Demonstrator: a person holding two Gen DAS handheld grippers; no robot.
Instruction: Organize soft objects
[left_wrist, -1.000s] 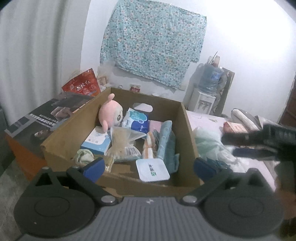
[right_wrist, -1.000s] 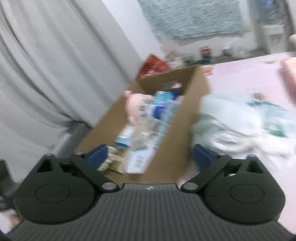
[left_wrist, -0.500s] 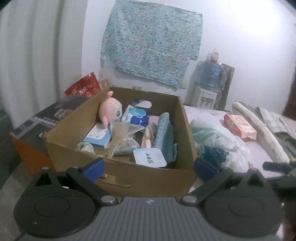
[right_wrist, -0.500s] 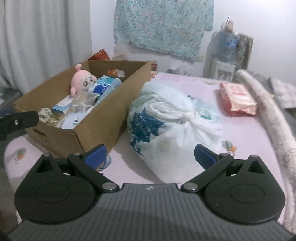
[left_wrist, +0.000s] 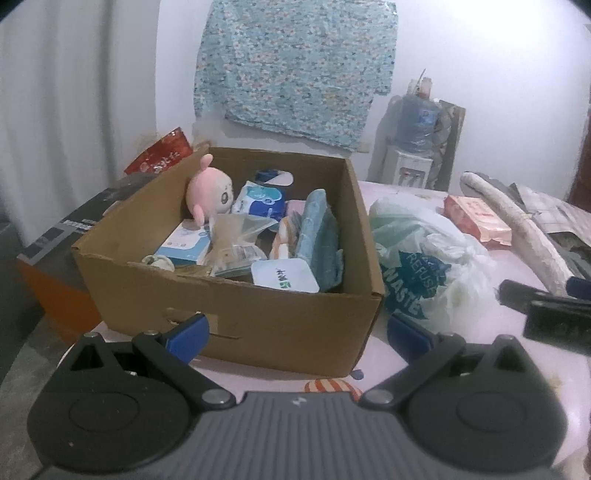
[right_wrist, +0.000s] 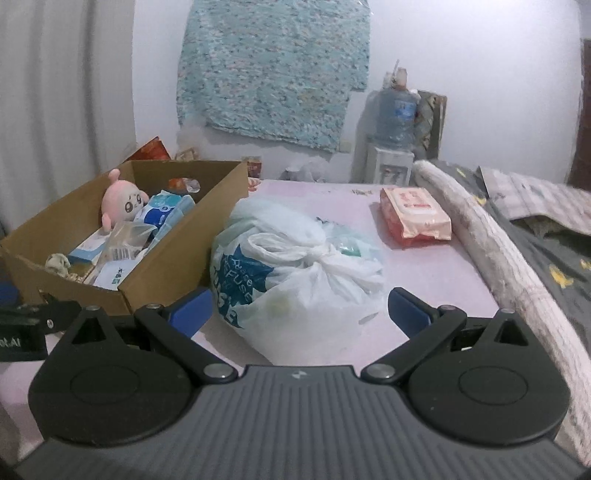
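A cardboard box (left_wrist: 258, 317) (right_wrist: 177, 258) stands on the pink bed, packed with a pink plush toy (left_wrist: 208, 194) (right_wrist: 123, 203), tissue packs (left_wrist: 262, 199), a folded teal cloth (left_wrist: 319, 240) and a white pouch (left_wrist: 284, 275). A knotted white plastic bag (right_wrist: 295, 266) (left_wrist: 424, 258) lies right of the box. My left gripper (left_wrist: 297, 336) is open and empty in front of the box. My right gripper (right_wrist: 299, 310) is open and empty just before the bag.
A pink wipes pack (right_wrist: 415, 212) (left_wrist: 476, 221) lies farther back on the bed. A rolled pale mat (right_wrist: 491, 243) and grey bedding (right_wrist: 546, 240) run along the right. A red snack bag (left_wrist: 160, 157) and a water dispenser (right_wrist: 393, 147) stand by the wall.
Both grippers have drawn back from the box. The right gripper has swung right, from over the box to facing the plastic bag. Both stay open and empty.
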